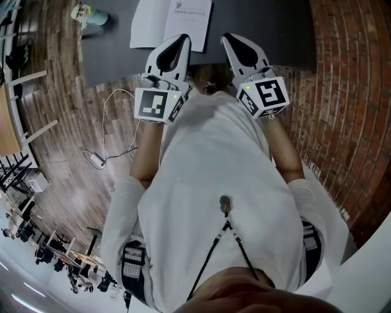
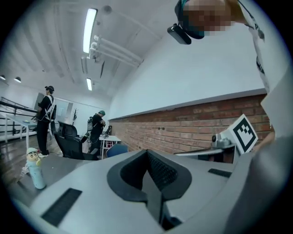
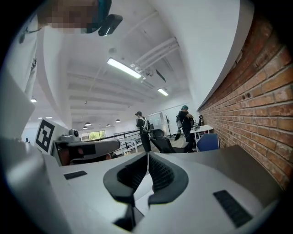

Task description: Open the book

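**Tongs.** The left tongs (image 1: 181, 40) are fully closed, pads meeting with nothing between them. The right tongs (image 1: 228, 39) are likewise closed and empty. Both are held at chest height, pointing roughly level toward 12 o'clock, side by side and clear of every object.

**Task item.** The book (image 1: 173, 22) lies flat on the dark counter (image 1: 275, 30) at 12 o'clock in the head view, just beyond the two tong tips and untouched. It shows as two white panels side by side. Whether that is a closed cover or pages already spread cannot be settled at this size.

**Surroundings.** A small figurine bottle (image 1: 90, 14) stands at 11 o'clock, well apart from the book. A white cable (image 1: 113, 122) trails across the wooden floor (image 1: 67, 140) at 9 o'clock. A brick wall (image 1: 348, 92) runs along the 3 o'clock side.

**Risks, as judged.**
- Neither pair of tongs can take a cover edge while closed. Descending like this would only push the book.
- The book looks thin and light, so a one-sided nudge would likely slide it toward the far edge at 12 o'clock. One pair of tongs should pin it.
- A pinch set too deep would catch several leaves instead of the cover and could crease them.
- The cable is a snag hazard should the person step toward 9 o'clock.
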Demonstrator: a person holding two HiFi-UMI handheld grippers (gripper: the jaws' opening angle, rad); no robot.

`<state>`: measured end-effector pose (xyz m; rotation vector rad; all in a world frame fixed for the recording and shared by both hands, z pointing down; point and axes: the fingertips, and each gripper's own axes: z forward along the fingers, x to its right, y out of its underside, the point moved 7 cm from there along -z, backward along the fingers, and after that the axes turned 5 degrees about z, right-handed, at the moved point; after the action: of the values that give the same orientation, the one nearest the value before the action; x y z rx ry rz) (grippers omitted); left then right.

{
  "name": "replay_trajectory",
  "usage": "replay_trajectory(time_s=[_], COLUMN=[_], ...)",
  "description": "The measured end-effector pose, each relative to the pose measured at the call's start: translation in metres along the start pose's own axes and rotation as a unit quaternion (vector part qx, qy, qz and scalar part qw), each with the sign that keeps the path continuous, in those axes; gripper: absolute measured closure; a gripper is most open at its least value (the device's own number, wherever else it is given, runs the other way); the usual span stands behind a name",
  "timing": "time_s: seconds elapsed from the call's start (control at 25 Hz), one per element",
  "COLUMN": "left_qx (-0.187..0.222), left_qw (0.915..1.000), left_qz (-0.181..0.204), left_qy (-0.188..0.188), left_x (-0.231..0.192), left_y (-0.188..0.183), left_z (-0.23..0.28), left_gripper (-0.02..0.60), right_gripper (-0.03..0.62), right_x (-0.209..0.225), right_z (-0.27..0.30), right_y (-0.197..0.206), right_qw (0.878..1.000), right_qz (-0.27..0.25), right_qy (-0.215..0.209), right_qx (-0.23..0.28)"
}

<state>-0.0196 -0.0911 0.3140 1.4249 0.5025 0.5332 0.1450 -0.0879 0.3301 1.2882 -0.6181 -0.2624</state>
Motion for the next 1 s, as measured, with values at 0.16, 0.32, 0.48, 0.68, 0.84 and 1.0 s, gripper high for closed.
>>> replay_trajectory(time_s=[0.16,0.32,0.48,0.68,0.84,1.0], left_qx=[0.022,0.032,0.043,0.032,0.027,0.03], left_qw=[0.9997,0.9994,0.9989,0.9982,0.9981,0.998], left_qz=[0.007,0.008,0.016,0.05,0.055,0.053], left_qy=[0.006,0.01,0.008,0.006,-0.003,-0.018], left_x=[0.015,0.024,0.031,0.041,0.043,0.044], left_y=[-0.019,-0.03,-0.042,-0.043,-0.039,-0.038], left_z=[-0.008,-0.014,-0.019,-0.024,-0.03,-0.038], left_gripper=[0.56,0.56,0.56,0.56,0.56,0.56], right_gripper=[0.556,0.556,0.556,0.556,0.556,0.557], right_x=[-0.003,-0.01,-0.017,-0.027,-0.031,-0.033], right_z=[-0.014,-0.027,-0.036,-0.044,-0.048,-0.052], right_y=[-0.008,-0.015,-0.025,-0.034,-0.04,-0.04], right_qw=[1.0,1.0,0.999,0.998,0.996,0.995], right_qz=[-0.008,-0.016,-0.028,-0.046,-0.047,-0.05], right_qy=[0.002,0.002,-0.002,-0.007,-0.015,-0.027], right_qx=[0.017,0.025,0.036,0.05,0.07,0.082])
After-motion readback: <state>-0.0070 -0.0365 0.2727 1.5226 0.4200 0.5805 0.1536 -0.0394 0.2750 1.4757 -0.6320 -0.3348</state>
